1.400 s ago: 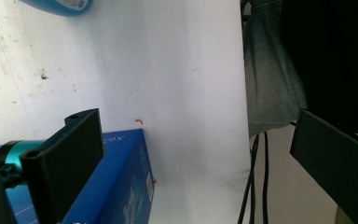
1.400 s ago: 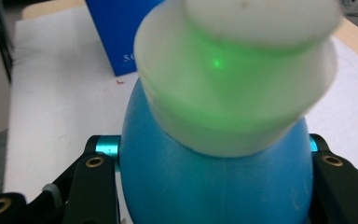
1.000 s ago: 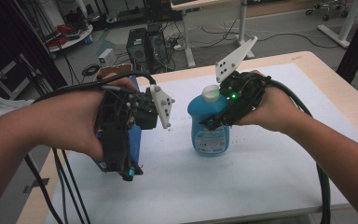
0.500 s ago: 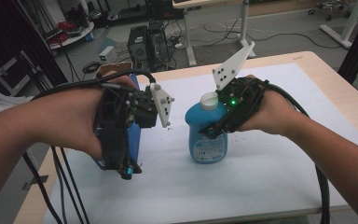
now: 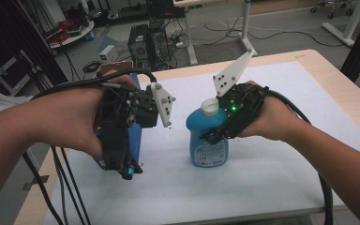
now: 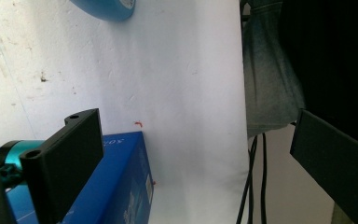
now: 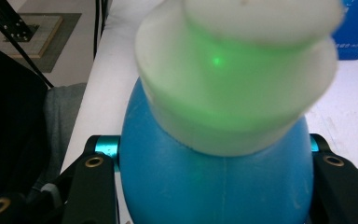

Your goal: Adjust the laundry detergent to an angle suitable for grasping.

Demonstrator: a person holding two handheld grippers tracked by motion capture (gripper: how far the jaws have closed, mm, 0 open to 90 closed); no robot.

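Bottle point(image 5: 208, 136) has slid slightly toward the table's point(image 5: 281, 187) near edge, upright, right gripper point(image 5: 220, 133) clamped on its shoulder under the cap point(image 5: 209, 106); likely heavy, slick plastic; left gripper point(image 6: 191, 158) gapes empty beside the blue box point(image 6: 121, 186).

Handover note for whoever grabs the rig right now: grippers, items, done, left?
Right gripper: shut on the blue bottle, jaws on either side of its upper body just under the white cap. Bottle stands upright on the white mat.
Left gripper: open, nothing between the jaws, one jaw beside the blue box at the mat's left edge.
Done: bottle gripped.
Left: probably move the bottle; box not gripped yet.
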